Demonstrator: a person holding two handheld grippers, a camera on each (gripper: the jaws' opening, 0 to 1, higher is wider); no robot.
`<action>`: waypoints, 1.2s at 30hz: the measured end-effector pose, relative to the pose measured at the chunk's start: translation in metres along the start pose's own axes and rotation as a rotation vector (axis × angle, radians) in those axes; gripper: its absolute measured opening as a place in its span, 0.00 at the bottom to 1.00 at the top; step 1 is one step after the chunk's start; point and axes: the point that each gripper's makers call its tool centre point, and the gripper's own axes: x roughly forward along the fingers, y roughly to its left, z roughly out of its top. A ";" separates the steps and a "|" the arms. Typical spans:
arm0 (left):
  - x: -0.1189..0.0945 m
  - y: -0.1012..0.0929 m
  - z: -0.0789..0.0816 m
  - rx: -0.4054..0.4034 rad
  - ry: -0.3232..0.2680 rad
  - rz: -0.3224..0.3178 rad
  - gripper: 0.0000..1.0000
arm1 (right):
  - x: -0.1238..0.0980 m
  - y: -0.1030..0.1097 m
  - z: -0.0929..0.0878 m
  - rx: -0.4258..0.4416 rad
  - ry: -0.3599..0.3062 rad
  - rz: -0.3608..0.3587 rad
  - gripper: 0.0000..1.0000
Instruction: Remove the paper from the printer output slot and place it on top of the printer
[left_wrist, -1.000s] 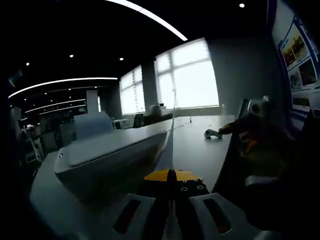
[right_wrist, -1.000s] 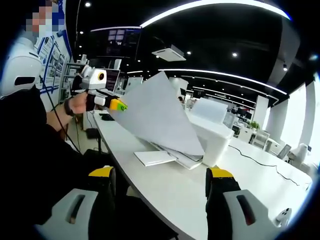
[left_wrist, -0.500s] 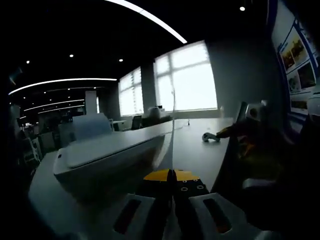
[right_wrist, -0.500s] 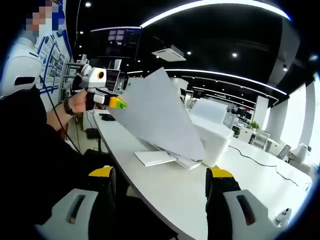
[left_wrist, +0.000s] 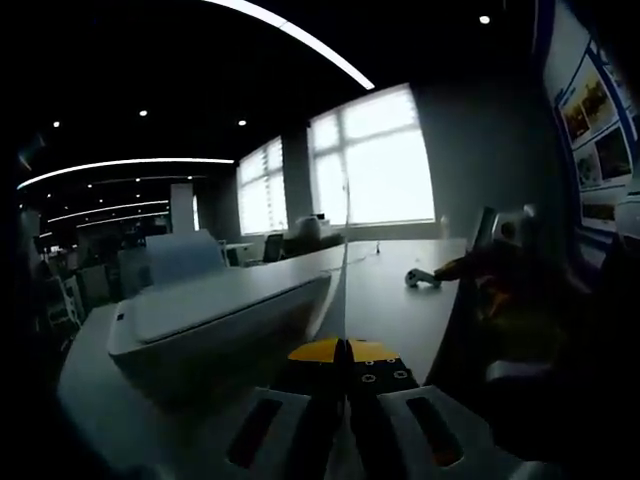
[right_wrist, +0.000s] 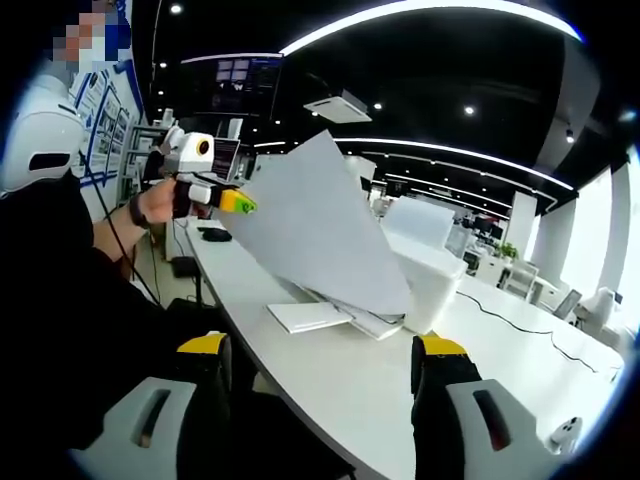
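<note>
Your left gripper (right_wrist: 237, 204) holds the paper (right_wrist: 315, 230) above the surface (right_wrist: 330, 375), left of the printer (right_wrist: 425, 275); your right gripper (right_wrist: 325, 360) sits before it.

Office surroundings: a long white desk (right_wrist: 330, 385) under ceiling light strips (right_wrist: 420, 12).

Bright windows (left_wrist: 375, 155) fill the far wall in the left gripper view, with posters (left_wrist: 600, 120) on the wall at the right. In the right gripper view a thin cable (right_wrist: 520, 312) trails across the desk, an office chair (right_wrist: 598, 303) stands beyond it, and a ceiling vent (right_wrist: 342, 106) hangs overhead.
</note>
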 end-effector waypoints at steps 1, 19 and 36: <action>0.000 0.001 0.000 -0.001 0.000 0.001 0.05 | 0.000 0.000 0.000 0.001 -0.001 0.000 0.68; 0.001 0.005 0.001 -0.005 -0.002 0.009 0.05 | 0.000 -0.001 -0.002 0.002 0.002 0.001 0.69; 0.003 0.006 0.008 -0.008 -0.003 0.001 0.05 | 0.000 -0.001 -0.003 0.003 0.005 -0.002 0.70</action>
